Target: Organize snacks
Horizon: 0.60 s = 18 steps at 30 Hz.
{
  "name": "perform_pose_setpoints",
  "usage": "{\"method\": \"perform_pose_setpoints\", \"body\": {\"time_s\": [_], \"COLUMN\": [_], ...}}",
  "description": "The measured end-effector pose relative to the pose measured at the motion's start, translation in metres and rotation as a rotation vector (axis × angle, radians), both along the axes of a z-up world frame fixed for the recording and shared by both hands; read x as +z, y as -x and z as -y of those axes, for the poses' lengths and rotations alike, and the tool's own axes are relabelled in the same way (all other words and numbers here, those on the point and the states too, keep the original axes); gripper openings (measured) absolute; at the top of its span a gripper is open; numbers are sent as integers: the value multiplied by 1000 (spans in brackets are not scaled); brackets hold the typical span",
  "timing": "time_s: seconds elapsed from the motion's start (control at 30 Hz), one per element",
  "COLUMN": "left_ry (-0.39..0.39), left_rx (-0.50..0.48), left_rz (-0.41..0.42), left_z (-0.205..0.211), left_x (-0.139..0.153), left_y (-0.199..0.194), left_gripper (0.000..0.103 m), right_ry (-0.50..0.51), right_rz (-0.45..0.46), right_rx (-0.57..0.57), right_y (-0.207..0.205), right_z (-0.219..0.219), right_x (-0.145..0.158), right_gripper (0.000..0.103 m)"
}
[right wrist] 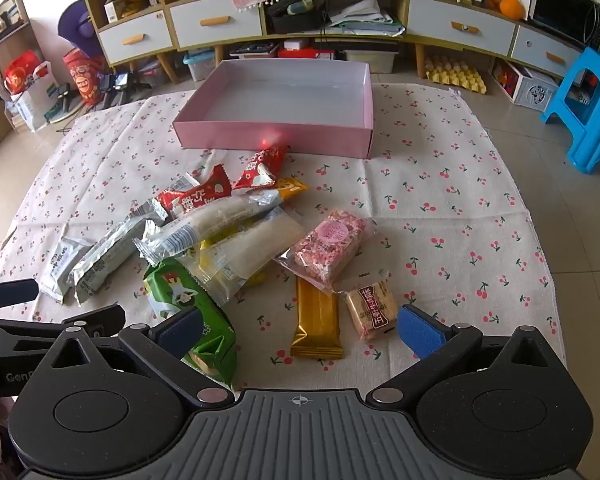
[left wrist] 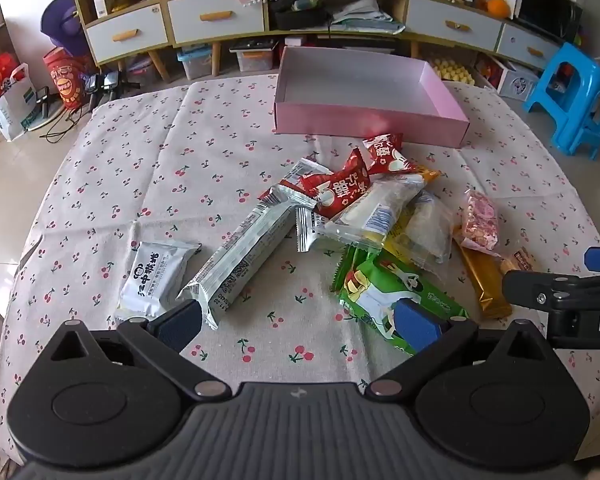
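Note:
An empty pink box (left wrist: 364, 122) (right wrist: 276, 136) stands at the far side of the cherry-print cloth. In front of it lies a pile of snack packets: two red ones (left wrist: 340, 190) (right wrist: 196, 196), a long silver one (left wrist: 244, 252), a white square one (left wrist: 156, 276), a green one (left wrist: 384, 292) (right wrist: 188, 300), a gold bar (right wrist: 317, 320), a pink crisp bar (right wrist: 330, 246) and a small brown cake (right wrist: 370, 308). My left gripper (left wrist: 298, 322) is open and empty, low over the cloth between the silver and green packets. My right gripper (right wrist: 300, 330) is open and empty, just before the gold bar.
The cloth (left wrist: 140, 168) covers a low table with tiled floor around it. A blue plastic stool (right wrist: 588, 112) stands at the right. A long cabinet with drawers (right wrist: 220, 20) runs behind. Each gripper shows at the other view's edge (left wrist: 560, 292) (right wrist: 20, 320).

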<state>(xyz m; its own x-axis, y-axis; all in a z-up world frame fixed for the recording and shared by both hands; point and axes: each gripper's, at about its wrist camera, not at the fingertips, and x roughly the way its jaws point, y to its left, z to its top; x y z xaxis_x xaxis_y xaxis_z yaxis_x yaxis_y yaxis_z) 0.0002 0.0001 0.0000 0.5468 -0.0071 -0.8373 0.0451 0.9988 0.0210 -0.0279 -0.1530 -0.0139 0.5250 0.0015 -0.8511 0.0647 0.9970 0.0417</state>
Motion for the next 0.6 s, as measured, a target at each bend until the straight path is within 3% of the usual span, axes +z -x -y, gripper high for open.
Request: {"method": "perform_pose_setpoints", "body": {"time_s": [0.6], "left_ry": [-1], "left_rx": [0], "left_rz": [4], "left_z": [0], "left_x": [0], "left_y": [0], "left_gripper": [102], "right_ry": [3], "right_rz": [-1], "right_rx": [-1], "right_y": [0], "right_z": [0], "right_x": [0], "right_gripper": [103]}}
